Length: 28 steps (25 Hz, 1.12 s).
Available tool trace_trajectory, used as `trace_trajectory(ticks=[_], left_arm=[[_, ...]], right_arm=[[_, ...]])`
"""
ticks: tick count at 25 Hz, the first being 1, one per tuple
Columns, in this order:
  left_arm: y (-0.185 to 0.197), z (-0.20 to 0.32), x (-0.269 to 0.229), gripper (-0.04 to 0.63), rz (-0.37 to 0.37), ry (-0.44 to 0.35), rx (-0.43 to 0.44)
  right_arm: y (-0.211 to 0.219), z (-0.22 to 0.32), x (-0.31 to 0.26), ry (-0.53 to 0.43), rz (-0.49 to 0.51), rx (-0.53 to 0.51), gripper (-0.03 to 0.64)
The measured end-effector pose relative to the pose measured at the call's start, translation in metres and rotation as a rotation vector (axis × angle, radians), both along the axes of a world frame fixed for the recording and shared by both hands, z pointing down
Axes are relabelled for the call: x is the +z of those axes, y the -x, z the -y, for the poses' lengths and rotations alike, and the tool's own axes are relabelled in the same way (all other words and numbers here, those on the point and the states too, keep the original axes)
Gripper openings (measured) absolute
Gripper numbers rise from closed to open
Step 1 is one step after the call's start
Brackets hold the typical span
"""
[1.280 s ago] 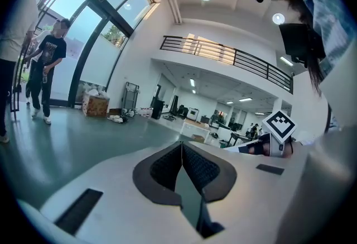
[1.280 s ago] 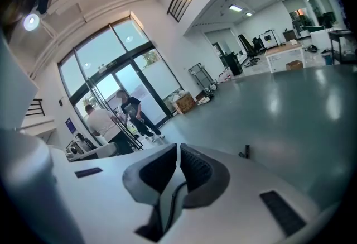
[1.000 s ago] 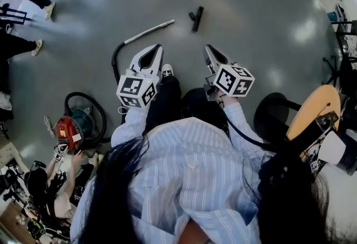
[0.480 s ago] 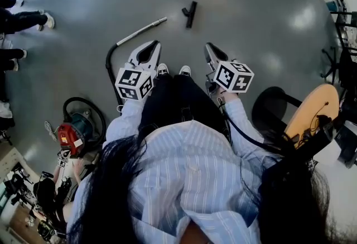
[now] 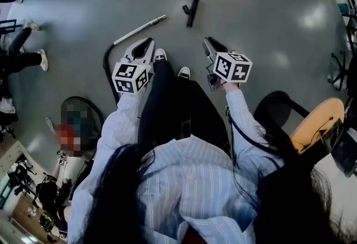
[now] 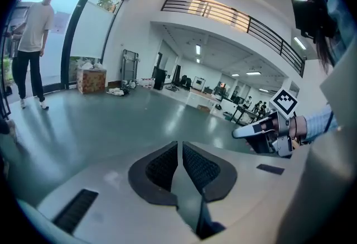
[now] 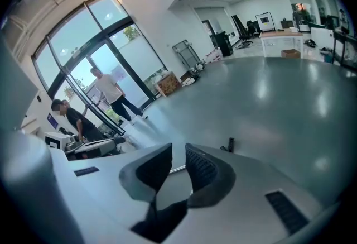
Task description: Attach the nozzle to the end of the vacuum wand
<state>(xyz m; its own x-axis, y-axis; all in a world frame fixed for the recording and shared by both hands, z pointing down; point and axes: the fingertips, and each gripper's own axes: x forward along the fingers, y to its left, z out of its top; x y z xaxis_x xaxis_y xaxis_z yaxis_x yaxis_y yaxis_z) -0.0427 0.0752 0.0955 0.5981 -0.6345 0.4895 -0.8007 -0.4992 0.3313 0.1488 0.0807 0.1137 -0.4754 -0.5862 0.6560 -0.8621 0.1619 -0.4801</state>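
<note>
The nozzle (image 5: pixel 191 12), a short black piece, lies loose on the floor (image 5: pixel 262 8). The silver vacuum wand (image 5: pixel 139 29) lies just to its left, its open end pointing toward the nozzle but apart from it. The two are not yet joined, and neither is picked up, so I judge the whole task is left to do: pick up both parts, line them up and push them together.

On the near side of the nozzle, the left gripper (image 5: pixel 147 43) hangs over the wand's hose end with its jaws pressed together on nothing. The right gripper (image 5: pixel 207 43) is below and slightly right of the nozzle. Its jaws are opening, a narrow gap so far, with nothing between them (only floor and a far-off sliver of wand show through the gap).

A black hose (image 5: pixel 106 61) curves from the wand's far end toward the lower left, away from the nozzle. Well to the nozzle's lower right stands a chair (image 5: pixel 318 120) with a round wooden seat.

The floor is smooth, grey and glossy, mirroring the ceiling lights. It belongs to a big open hall with a glass wall (image 7: pixel 106 53), people (image 7: pixel 111 92) standing beside it, a railed upper gallery (image 6: pixel 234 17) and desks far back.
</note>
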Motion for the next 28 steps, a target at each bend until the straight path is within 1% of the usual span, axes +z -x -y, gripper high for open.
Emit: trace_trajectory(ticks=[3,5,7,13,17,21,25,28], left_arm=[[0.001,0.018,0.044,0.023,0.033,0.048,0.02],[0.001,0.035,0.078,0.076,0.052,0.08,0.04],[0.002,0.053,0.115,0.1,0.072,0.099,0.063],[0.025,0.102,0.249,0.115,0.149,0.139,0.107],[0.042,0.121,0.342,0.117,0.194,0.169,0.121],[0.058,0.14,0.437,0.12,0.252,0.188,0.155],[0.068,0.158,0.525,0.126,0.315,0.183,0.189],[0.077,0.175,0.588,0.158,0.383,0.179,0.217]], right_arm=[[-0.004,0.015,0.044,0.041,0.001,-0.01,0.088],[-0.01,0.029,0.079,0.066,-0.013,-0.009,0.111],[-0.014,0.045,0.119,0.089,-0.021,0.0,0.124],[-0.016,0.095,0.25,0.113,-0.027,0.029,0.154],[-0.018,0.124,0.341,0.135,-0.038,0.036,0.174],[-0.022,0.151,0.439,0.162,-0.098,0.01,0.22],[-0.034,0.173,0.525,0.176,-0.164,0.003,0.249],[-0.048,0.19,0.585,0.192,-0.203,0.023,0.269]])
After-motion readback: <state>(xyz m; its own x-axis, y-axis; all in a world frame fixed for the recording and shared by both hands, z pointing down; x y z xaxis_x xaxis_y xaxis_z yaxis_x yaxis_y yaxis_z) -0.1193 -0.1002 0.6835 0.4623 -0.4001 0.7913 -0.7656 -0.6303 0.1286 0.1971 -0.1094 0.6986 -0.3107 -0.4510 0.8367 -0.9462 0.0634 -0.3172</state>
